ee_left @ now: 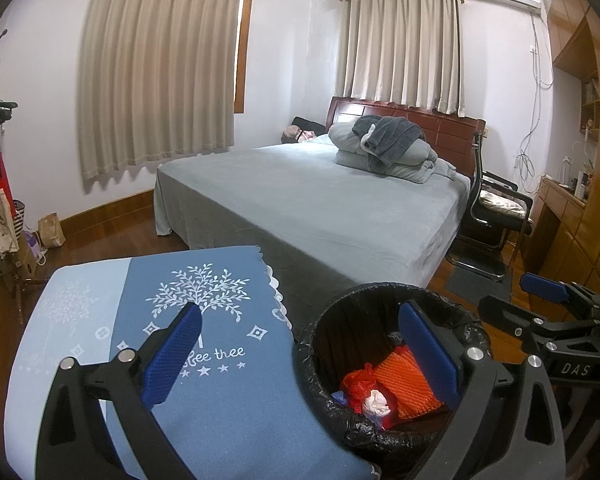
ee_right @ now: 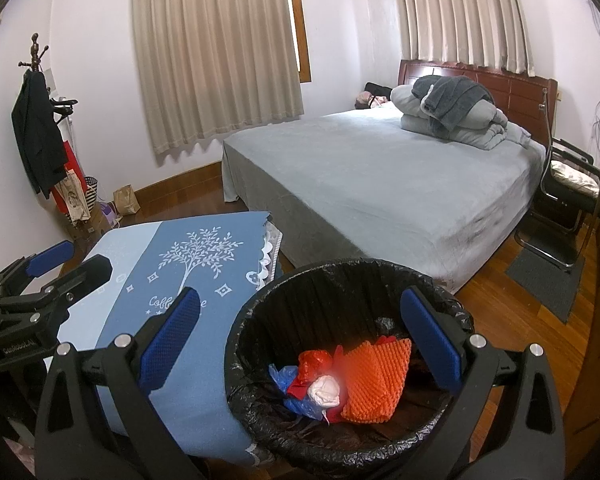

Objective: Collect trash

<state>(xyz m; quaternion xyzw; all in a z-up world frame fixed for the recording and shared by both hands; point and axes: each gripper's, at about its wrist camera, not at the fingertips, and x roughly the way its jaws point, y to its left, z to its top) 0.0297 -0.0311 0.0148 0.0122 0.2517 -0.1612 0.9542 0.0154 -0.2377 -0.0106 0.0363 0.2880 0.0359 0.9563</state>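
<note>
Both grippers' fingers (ee_left: 172,360) (ee_right: 168,344) gape wide, seemingly empty, above bin (ee_right: 260,320).

The blue cloth (ee_left: 204,360) on the desk carried white lettering that read partly as "...ffee tree" beneath a white tree print. The right gripper (ee_left: 556,292) body showed "DAS", and the left gripper (ee_right: 56,264) bore "GenRobot.AI".
</note>
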